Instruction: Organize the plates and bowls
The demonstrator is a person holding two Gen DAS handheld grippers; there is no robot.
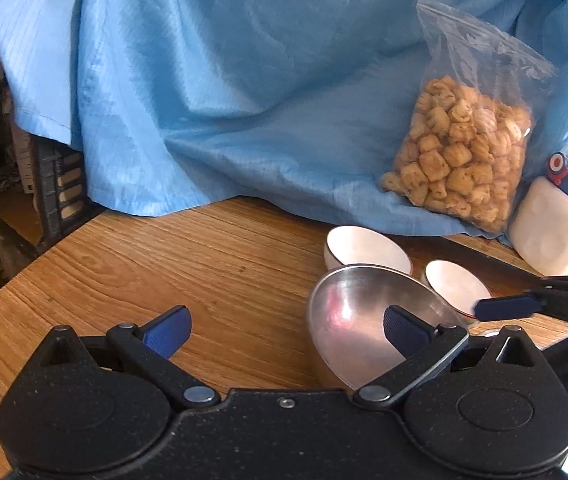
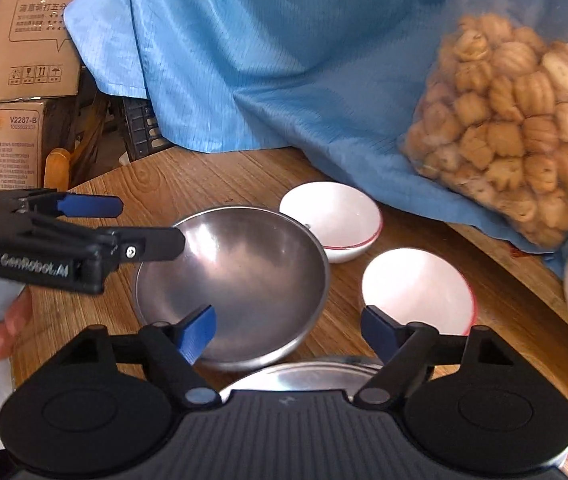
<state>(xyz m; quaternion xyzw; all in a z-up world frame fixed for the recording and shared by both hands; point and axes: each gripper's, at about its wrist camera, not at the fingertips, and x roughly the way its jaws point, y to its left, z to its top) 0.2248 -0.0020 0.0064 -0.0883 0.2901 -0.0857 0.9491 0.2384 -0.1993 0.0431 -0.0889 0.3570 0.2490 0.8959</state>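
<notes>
A steel bowl [image 1: 348,320] [image 2: 244,276] stands on the wooden table [image 1: 204,264]. My left gripper [image 1: 286,332] [image 2: 152,224] is open wide, one finger inside the bowl and the other outside its rim, pressing on nothing. Behind it sit a far white bowl [image 1: 364,246] [image 2: 332,216] and a nearer white bowl [image 1: 456,286] [image 2: 416,284], both with a red rim line. My right gripper [image 2: 290,332] is open; its left finger hangs over the steel bowl and its right finger in front of the nearer white bowl. A steel plate [image 2: 308,376] lies just under it.
A blue cloth [image 1: 244,100] drapes over the back of the table. A clear bag of snacks [image 1: 460,152] [image 2: 516,132] leans on it, beside a white jar [image 1: 552,232]. Cardboard boxes [image 2: 24,40] stand off the table's left edge. A person's hand [image 2: 4,328] holds the left gripper.
</notes>
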